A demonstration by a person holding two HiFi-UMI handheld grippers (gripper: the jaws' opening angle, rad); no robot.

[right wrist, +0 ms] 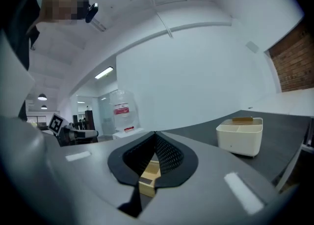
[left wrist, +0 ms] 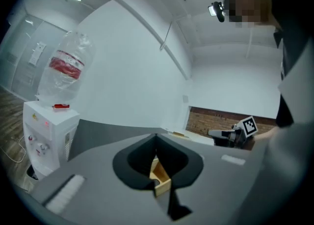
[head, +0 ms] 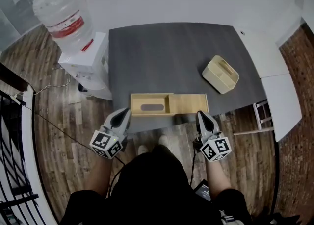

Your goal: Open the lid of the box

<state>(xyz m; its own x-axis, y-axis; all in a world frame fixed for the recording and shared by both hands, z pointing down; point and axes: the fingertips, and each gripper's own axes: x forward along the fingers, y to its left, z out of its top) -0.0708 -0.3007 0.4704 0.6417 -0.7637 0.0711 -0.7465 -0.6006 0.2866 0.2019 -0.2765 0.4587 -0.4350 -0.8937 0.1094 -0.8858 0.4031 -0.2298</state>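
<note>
Box (head: 169, 104) of pale wood lies lengthwise along the near edge of a dark grey desk (head: 162, 52), in head view. It is long, low and rectangular. Its left part has a raised rim and a dark oval slot (head: 152, 106) in the top. Its right part is a flat plain panel (head: 189, 103), slightly warmer in tone, w/ a seam betw. the two approx. mid-length. Whether that panel is the lid slid out sideways can't be told. Left gripper (head: 126, 112) is at the box's near-left corner, right gripper (head: 200, 114) at its near-right corner. Both are held out from the desk's front edge over the wood floor (head: 59, 121), marker cubes toward the person. Contact w/ the box can't be made out from above. In left gripper view the black fingers (left wrist: 140, 158) meet at the tips w/ nothing clamped; a corner of the box shows in the gap below them, w/ a dark spot on top. In right gripper view the fingers (right wrist: 169, 155) are likewise together and empty, w/ the box's end visible lower down betw. them. Cream caddy (head: 221, 74) w/ a handle stands on the desk behind and right of the box, well apart. Water dispenser (head: 86, 64) w/ a clear bottle (head: 63, 11) stands on the floor at the desk's left. White desk (head: 274, 72) adjoins on the right.
</note>
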